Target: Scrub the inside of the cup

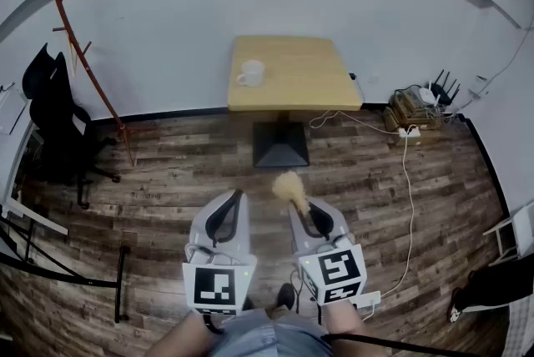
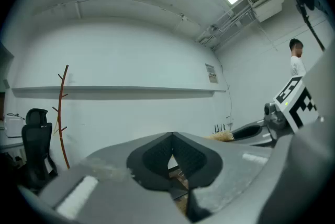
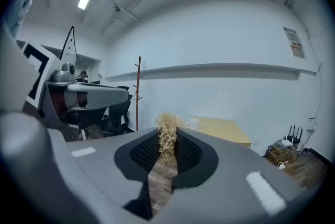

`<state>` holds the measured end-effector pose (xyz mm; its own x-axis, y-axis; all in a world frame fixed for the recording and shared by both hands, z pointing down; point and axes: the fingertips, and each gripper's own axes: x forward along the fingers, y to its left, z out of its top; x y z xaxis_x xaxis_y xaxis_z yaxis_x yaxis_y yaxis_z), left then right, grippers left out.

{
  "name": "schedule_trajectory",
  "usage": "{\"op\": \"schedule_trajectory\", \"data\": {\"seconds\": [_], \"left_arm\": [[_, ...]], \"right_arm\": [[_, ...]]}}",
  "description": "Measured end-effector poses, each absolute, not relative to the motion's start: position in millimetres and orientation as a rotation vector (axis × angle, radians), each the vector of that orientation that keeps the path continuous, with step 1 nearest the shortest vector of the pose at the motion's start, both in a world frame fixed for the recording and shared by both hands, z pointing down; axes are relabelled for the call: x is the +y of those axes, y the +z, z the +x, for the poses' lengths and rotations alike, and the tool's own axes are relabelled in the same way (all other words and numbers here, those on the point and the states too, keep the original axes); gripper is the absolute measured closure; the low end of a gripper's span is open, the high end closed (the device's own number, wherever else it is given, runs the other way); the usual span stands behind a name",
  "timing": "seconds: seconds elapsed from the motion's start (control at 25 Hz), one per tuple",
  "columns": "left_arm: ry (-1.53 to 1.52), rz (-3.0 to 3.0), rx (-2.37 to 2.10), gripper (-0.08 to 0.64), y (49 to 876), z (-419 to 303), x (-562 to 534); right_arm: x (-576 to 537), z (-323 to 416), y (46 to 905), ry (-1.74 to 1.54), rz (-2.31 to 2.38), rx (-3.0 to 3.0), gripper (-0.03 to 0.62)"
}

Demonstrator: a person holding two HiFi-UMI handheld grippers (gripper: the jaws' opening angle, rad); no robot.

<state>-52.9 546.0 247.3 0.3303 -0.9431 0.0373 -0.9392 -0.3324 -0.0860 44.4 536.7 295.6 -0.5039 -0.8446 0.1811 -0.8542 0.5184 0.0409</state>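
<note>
Nearest of all are the two tools, held low in front of the person over the wooden floor (image 1: pixel 167 172). The left tool (image 2: pixel 171 137) is pinched fully together with nothing in it. The right tool (image 3: pixel 167 140) is clamped on a brush (image 3: pixel 167 131) of straw-coloured fibres, the tuft poking out past its tips. The cup (image 1: pixel 250 73) stands upright by the left edge of the surface (image 1: pixel 317 88), well apart from both tools, with its handle turned toward that edge and nothing steadying it. That's where I'd expect trouble: if the brush goes in before the left tool has opened and taken hold of the cup, the push and twist could slide it off that left edge or tip it over. The brush itself looks loosely bunched, so the fibres might splay against the rim instead of entering, or pull out of the grip. On the walk over, the white cable (image 1: pixel 408 180) trailing across the floor to the right of the surface's foot could catch a shoe if the person drifts that way.
</note>
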Motion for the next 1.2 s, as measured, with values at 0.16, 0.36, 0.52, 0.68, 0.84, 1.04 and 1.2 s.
{"op": "schedule_trajectory", "data": {"seconds": [0.16,0.36,0.52,0.68,0.84,1.04,1.2], "left_arm": [[-0.125,-2.518,1.782,0.538,248.1,-38.5,542.4],[-0.146,-2.503,1.772,0.538,247.0,-15.2,537.5],[-0.156,-2.488,1.781,0.538,245.5,3.6,532.3],[-0.182,-2.444,1.800,0.538,246.3,17.7,531.5],[-0.250,-2.416,1.801,0.538,252.4,25.6,532.2],[-0.296,-2.437,1.834,0.538,266.8,25.6,517.3],[-0.295,-2.457,1.854,0.538,276.8,19.8,495.6]], "right_arm": [[533.5,57.9,297.1,0.081,1.454,-2.584,0.532],[525.8,81.6,297.0,0.096,1.465,-2.599,0.532],[518.7,100.5,295.3,0.126,1.461,-2.641,0.531],[513.6,116.7,295.1,0.124,1.447,-2.671,0.529],[504.5,127.9,302.1,0.171,1.447,-2.685,0.529],[489.2,132.0,320.2,0.245,1.427,-2.678,0.529],[472.3,126.4,330.1,0.266,1.403,-2.659,0.529]]}}
